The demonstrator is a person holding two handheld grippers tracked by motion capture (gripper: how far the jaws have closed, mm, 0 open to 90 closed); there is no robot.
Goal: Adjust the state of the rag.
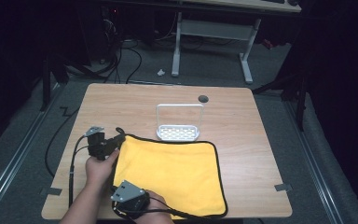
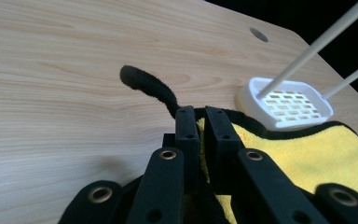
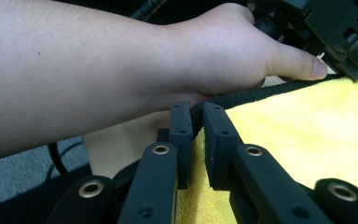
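The left gripper (image 2: 202, 122), of matte black plastic with brass-ringed pivots, pinches the far left corner of a yellow cloth (image 1: 172, 172), its jaws pressed close on the black-bound edge. From that corner a thick black hanging loop (image 2: 150, 86) curls out across the bare wood. The right gripper (image 3: 197, 120) nips the cloth's near left edge, its jaws drawn in on the dark piping with only a sliver between them; the left hand (image 3: 223, 51) shows just beyond it. The cloth, soft and fuzzy, lies flat as a rounded rectangle with its long axis running left to right across the near half of the pale wood-grain table (image 1: 247, 121). Touching the cloth's far edge stands a white perforated plastic tray (image 1: 178, 133) with a tall wire handle.
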